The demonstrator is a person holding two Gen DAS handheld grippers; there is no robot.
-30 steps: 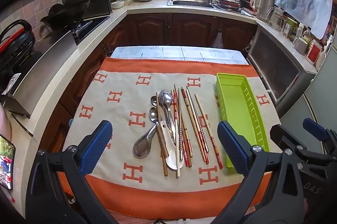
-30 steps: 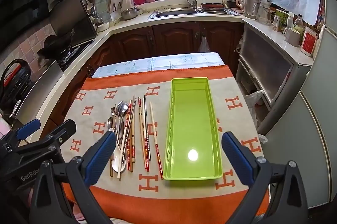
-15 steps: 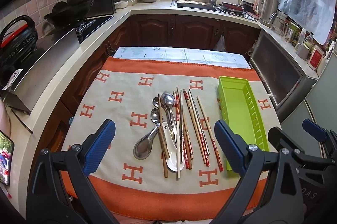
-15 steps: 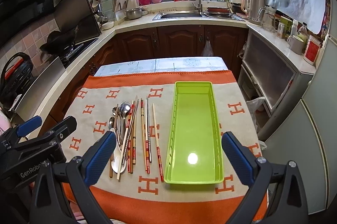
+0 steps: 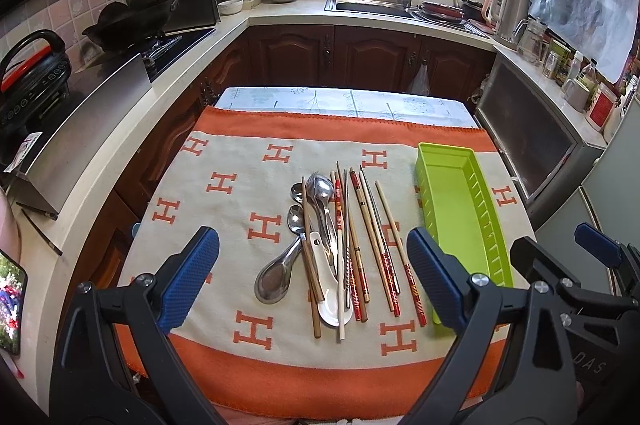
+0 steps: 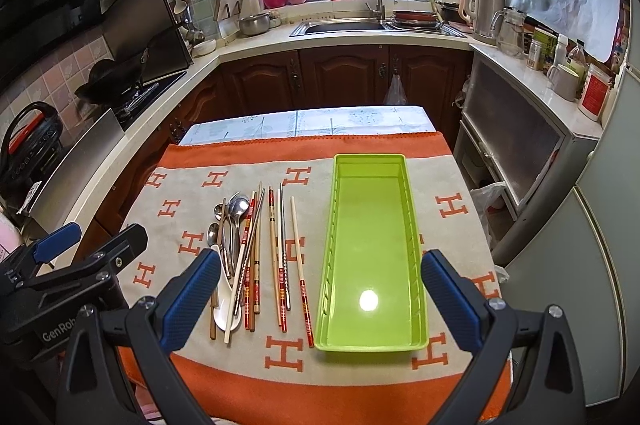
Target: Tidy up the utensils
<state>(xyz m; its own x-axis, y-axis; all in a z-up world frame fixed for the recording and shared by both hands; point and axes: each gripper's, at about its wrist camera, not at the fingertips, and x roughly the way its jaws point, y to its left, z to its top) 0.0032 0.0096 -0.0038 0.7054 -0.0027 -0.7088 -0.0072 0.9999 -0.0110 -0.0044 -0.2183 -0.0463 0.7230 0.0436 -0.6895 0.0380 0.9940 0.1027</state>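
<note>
Utensils [image 5: 340, 245] lie heaped beside one empty green tray [image 6: 376, 341]; both grippers' jaws are spread wide.

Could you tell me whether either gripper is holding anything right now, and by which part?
Nothing is held: the left gripper and right gripper are both open above the table.

I see a glossy green plastic tray [image 6: 372, 265] catching a bright glare spot, on a matt woven cloth [image 6: 452, 185]. Polished metal spoons [image 5: 322, 193] shine beside a smooth white spoon [image 5: 330, 299], possibly ceramic. The chopsticks [image 5: 370, 225] look like pale wood, some lacquered red.
</note>
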